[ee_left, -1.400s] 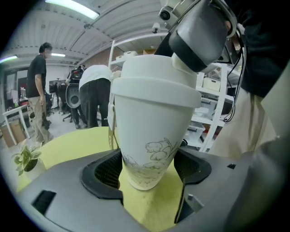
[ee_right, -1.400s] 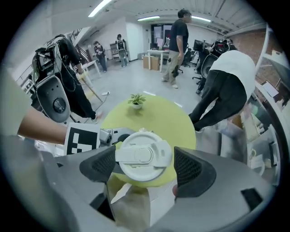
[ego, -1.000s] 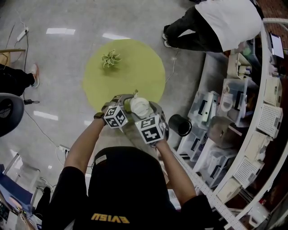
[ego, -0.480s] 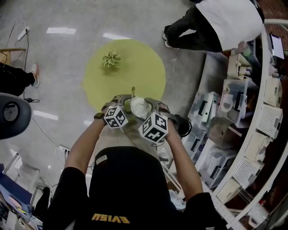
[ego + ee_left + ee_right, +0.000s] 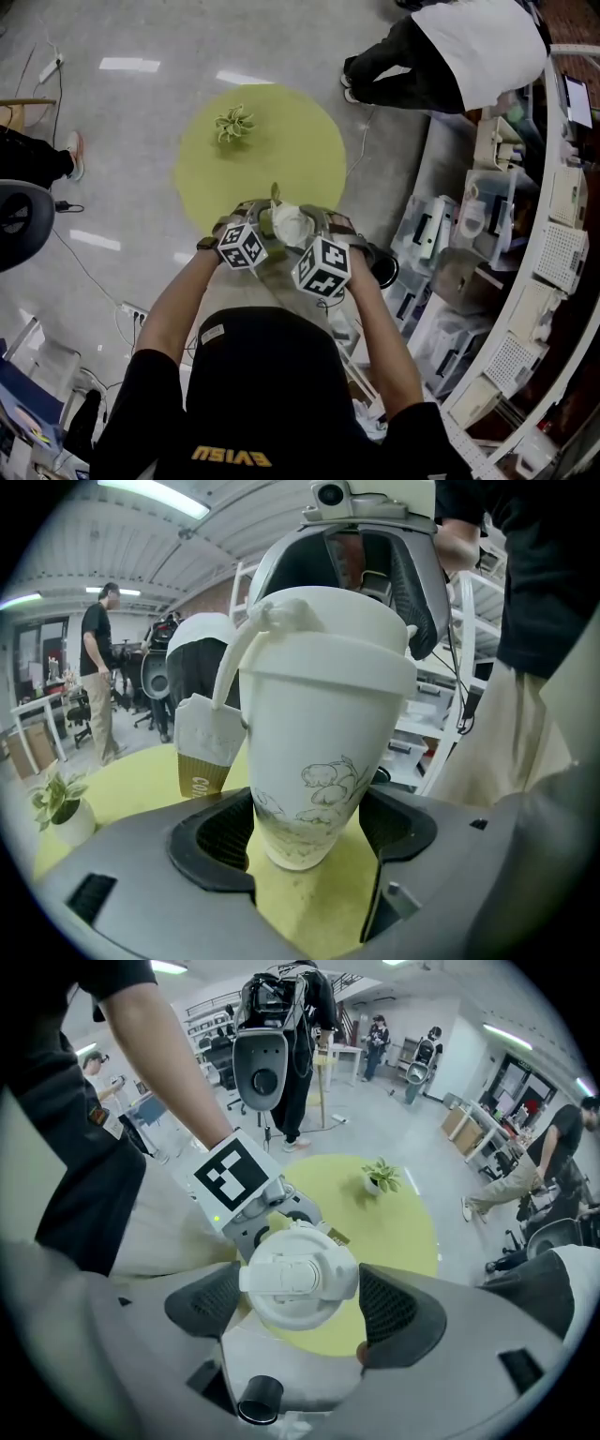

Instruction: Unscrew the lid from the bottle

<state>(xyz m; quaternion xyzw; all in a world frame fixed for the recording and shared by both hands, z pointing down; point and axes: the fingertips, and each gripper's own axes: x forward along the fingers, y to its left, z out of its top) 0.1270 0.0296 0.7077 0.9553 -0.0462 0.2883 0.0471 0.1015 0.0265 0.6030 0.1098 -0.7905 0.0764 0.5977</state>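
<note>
A white bottle (image 5: 291,223) with a flower print (image 5: 323,752) is held above the round yellow table (image 5: 281,141). My left gripper (image 5: 262,217) is shut on its lower body, a pad pressed against each side (image 5: 305,836). The white lid (image 5: 328,649) has a strap with a paper tag (image 5: 208,747) hanging from it. My right gripper (image 5: 314,225) comes down over the top. In the right gripper view the lid (image 5: 298,1279) fills the gap between the pads, and the right gripper (image 5: 300,1302) is shut on it with its jaws wide.
A small potted plant (image 5: 232,123) stands at the table's far side. A black cylinder (image 5: 258,1399) lies below the bottle, by the shelves and bins (image 5: 525,281) on the right. A person in a white shirt (image 5: 450,47) stands beyond the table. An office chair (image 5: 19,220) is at the left.
My right gripper has turned about the lid, and its marker cube has swung round and slightly right. The left gripper and the bottle have stayed in place.
</note>
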